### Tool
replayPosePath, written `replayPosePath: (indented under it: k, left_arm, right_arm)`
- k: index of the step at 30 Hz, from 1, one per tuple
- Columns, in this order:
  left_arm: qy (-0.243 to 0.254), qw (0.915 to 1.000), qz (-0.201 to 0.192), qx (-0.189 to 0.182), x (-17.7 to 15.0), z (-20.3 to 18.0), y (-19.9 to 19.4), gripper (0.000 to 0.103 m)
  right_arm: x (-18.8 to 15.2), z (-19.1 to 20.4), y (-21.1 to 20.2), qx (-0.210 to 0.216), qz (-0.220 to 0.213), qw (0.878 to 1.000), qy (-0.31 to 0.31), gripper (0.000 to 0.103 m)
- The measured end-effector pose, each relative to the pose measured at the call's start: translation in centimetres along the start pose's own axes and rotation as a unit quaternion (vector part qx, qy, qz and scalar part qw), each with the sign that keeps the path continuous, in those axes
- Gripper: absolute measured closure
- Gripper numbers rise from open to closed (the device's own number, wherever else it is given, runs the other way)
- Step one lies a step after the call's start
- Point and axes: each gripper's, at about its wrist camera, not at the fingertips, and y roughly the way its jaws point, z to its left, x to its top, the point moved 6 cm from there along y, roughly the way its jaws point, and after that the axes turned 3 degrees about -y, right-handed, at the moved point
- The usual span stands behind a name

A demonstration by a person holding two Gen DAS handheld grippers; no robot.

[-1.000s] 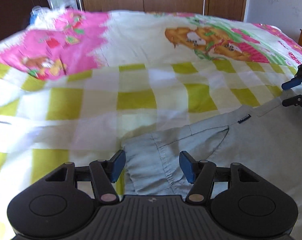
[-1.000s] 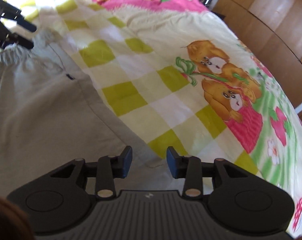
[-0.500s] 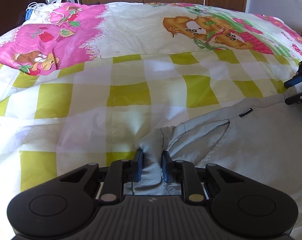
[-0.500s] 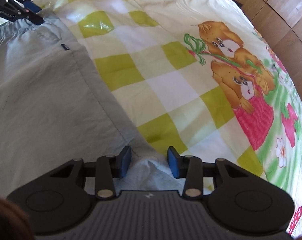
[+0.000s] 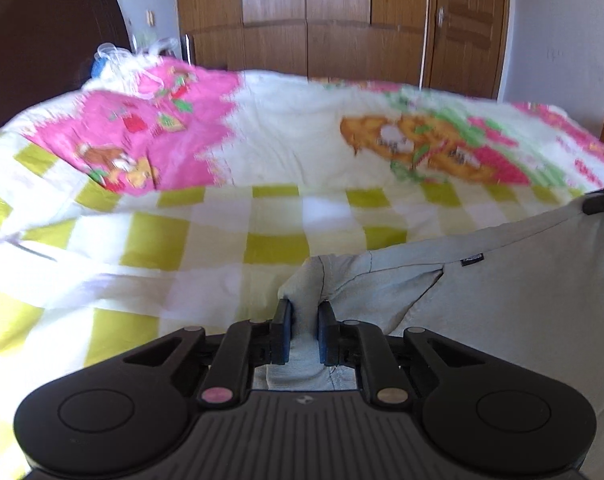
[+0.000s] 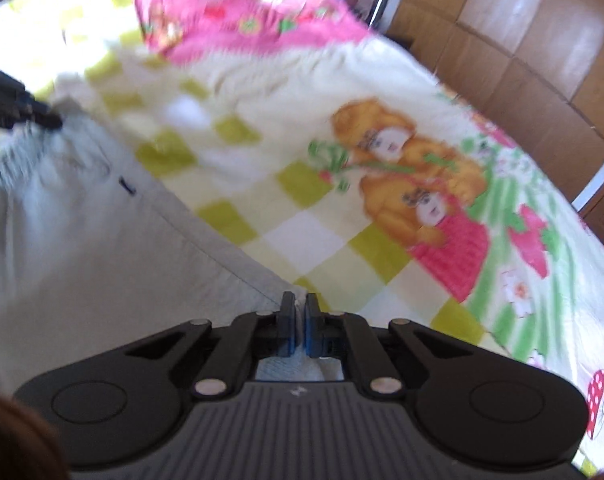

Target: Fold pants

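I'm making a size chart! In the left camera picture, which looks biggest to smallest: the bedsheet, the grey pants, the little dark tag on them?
1. bedsheet
2. grey pants, partly cut off by the frame
3. dark tag

Pale grey pants (image 5: 522, 320) on the bed, near edge pulled taut and raised, small dark tag near the seam.

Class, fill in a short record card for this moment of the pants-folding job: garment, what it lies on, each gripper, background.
garment: grey pants, one edge lifted off the bed
surface: bedspread with yellow checks, pink patches and bear print
left gripper: closing, pads pinching a bunched fold of the pants
right gripper: shut on the pants' edge
background: wooden wardrobe behind the bed
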Motion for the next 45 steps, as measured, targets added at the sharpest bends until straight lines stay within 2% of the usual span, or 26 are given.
replayPosePath:
  k: [4, 6, 9, 12, 14, 18, 20, 24, 26, 28, 30, 34, 36, 37, 38, 40, 41, 42, 45]
  left_arm:
    - [-0.024, 0.9973, -0.066, -0.022, -1.0, 0.0, -5.9, 0.077]
    - [-0.028, 0.9958, -0.082, -0.030, -2.6, -0.3, -8.8, 0.076]
    - [-0.022, 0.9964, -0.077, -0.026, -6.5, -0.9, -12.6, 0.075]
    - [-0.042, 0.9981, -0.040, -0.020, -11.4, -0.7, -14.9, 0.075]
    - [-0.047, 0.9985, -0.026, -0.007, -13.9, -0.3, -15.9, 0.075]
    - [-0.089, 0.9958, -0.015, 0.008, -17.3, 1.4, -16.9, 0.076]
    - [-0.087, 0.9961, -0.009, 0.006, -18.2, 1.5, -17.3, 0.076]
    - [-0.065, 0.9979, -0.005, 0.002, -19.0, 1.4, -18.1, 0.075]
    - [-0.063, 0.9980, 0.001, -0.007, -19.3, 1.4, -18.3, 0.063]
    - [-0.058, 0.9982, 0.000, -0.014, -19.4, 1.2, -18.4, 0.057]
    - [-0.039, 0.9990, 0.002, -0.020, -19.5, 0.7, -18.1, 0.053]
    - [0.016, 0.9998, 0.014, -0.007, -19.4, -0.5, -16.2, 0.049]
    - [0.032, 0.9992, 0.024, 0.010, -19.4, -0.7, -15.2, 0.050]
    - [0.032, 0.9990, 0.028, 0.015, -19.4, -0.6, -14.8, 0.054]
    - [0.028, 0.9990, 0.031, 0.015, -19.4, -0.5, -14.6, 0.067]
    - [0.015, 0.9992, 0.037, 0.007, -19.2, -0.3, -14.4, 0.073]
    - [0.010, 0.9993, 0.035, 0.006, -18.9, -0.2, -14.6, 0.076]
    - [0.007, 0.9995, 0.032, 0.003, -18.7, -0.2, -15.0, 0.077]
    - [-0.002, 0.9999, 0.015, -0.006, -17.9, 0.1, -16.6, 0.079]
  right_arm:
    - [-0.8, 1.7, -7.9, -0.004, -0.069, 0.997, 0.026, 0.099]
    - [-2.3, 3.7, -12.1, 0.001, -0.089, 0.996, 0.032, 0.099]
    - [-5.5, 7.7, -17.1, 0.017, -0.094, 0.995, 0.042, 0.099]
    - [-9.7, 13.4, -19.5, 0.045, -0.058, 0.996, 0.046, 0.099]
    - [-12.3, 17.0, -19.3, 0.070, -0.023, 0.996, 0.049, 0.099]
    - [-16.6, 22.1, -17.7, 0.090, 0.033, 0.994, 0.060, 0.099]
    - [-17.3, 23.0, -17.4, 0.096, 0.045, 0.992, 0.071, 0.099]
    - [-17.4, 23.1, -17.0, 0.074, 0.059, 0.994, 0.046, 0.097]
    - [-17.1, 23.3, -17.3, 0.052, 0.057, 0.997, 0.019, 0.093]
    - [-16.5, 24.2, -18.0, 0.031, 0.047, 0.998, -0.025, 0.092]
    - [-15.8, 25.2, -18.5, 0.025, 0.030, 0.998, -0.051, 0.092]
    - [-14.2, 28.4, -17.8, 0.032, -0.003, 0.993, -0.115, 0.091]
    - [-13.5, 30.3, -16.6, 0.037, -0.014, 0.988, -0.149, 0.089]
    - [-13.2, 31.2, -15.8, 0.044, -0.019, 0.986, -0.161, 0.086]
    - [-12.9, 31.8, -15.2, 0.049, -0.019, 0.985, -0.166, 0.086]
    - [-12.5, 32.5, -13.7, 0.044, -0.017, 0.983, -0.175, 0.090]
    - [-12.3, 32.6, -13.0, 0.033, -0.015, 0.984, -0.175, 0.094]
    - [-12.0, 32.3, -12.6, 0.024, -0.011, 0.986, -0.166, 0.103]
    - [-10.6, 31.1, -13.6, 0.023, -0.021, 0.993, -0.116, 0.103]
